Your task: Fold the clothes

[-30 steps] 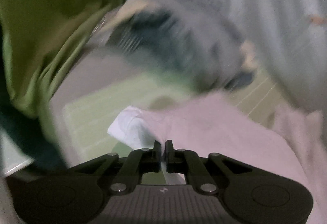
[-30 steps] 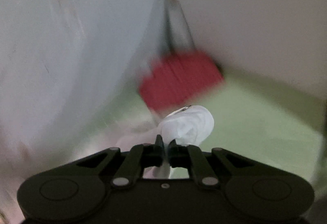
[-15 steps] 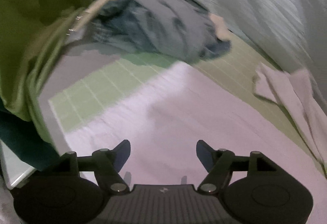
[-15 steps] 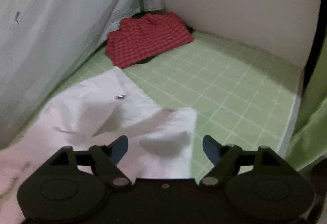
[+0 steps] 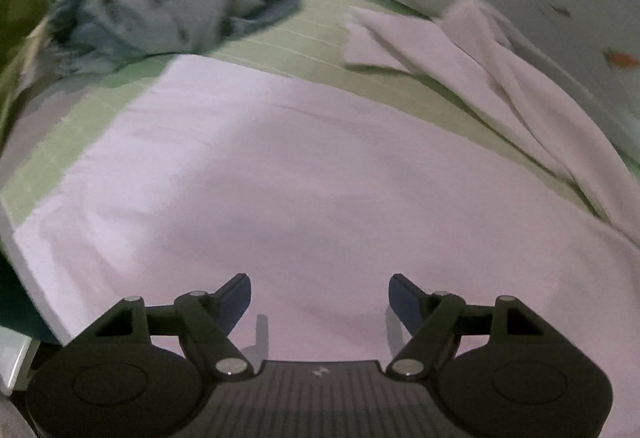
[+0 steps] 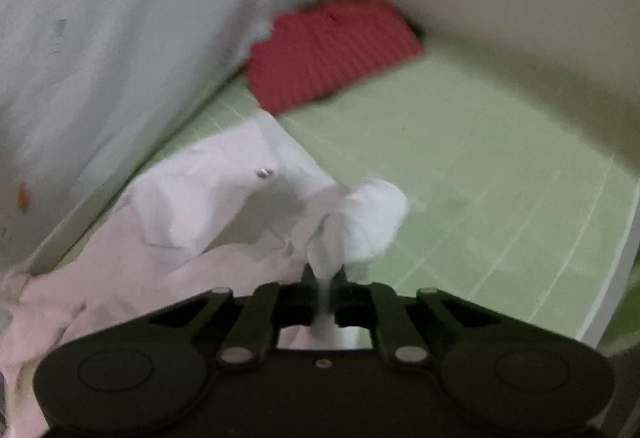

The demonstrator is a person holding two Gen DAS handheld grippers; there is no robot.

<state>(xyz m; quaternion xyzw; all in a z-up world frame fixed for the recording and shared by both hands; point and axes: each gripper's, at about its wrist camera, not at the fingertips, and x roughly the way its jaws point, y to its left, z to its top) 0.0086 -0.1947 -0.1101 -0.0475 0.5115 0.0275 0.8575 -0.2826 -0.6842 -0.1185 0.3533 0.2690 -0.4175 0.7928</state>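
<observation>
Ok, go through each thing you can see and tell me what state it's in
left gripper: open, empty
right gripper: shut on pale pink garment
pale pink garment: spread flat, one part pinched and lifted
red checked cloth: folded
grey-blue clothes pile: unfolded, heaped

Black gripper (image 5: 320, 292), blue pads (image 5: 236, 298), silver screws
</observation>
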